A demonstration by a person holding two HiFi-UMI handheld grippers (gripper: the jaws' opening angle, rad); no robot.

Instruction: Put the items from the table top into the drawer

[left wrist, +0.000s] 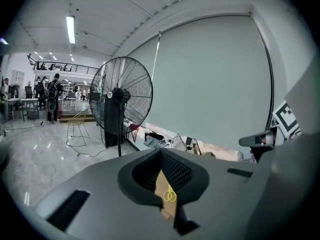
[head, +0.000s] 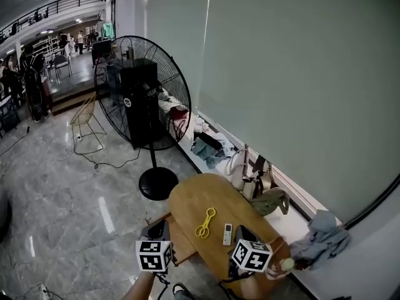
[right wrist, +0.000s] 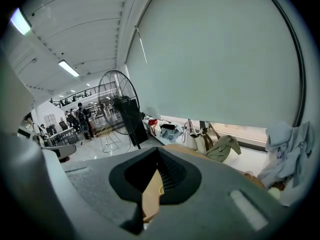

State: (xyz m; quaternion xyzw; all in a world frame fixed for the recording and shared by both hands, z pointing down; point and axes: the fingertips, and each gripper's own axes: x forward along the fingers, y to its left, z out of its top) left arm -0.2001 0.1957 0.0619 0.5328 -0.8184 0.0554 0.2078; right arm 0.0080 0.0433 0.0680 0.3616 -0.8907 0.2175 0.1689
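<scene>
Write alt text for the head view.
Oval wooden table seen from above, holding yellow scissors and a white remote; the left gripper and right gripper hover empty at its near edge. A large black floor fan stands behind.

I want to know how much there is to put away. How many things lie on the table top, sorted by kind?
Yellow scissors: 1
White remote control: 1
Total on the table: 2
</scene>
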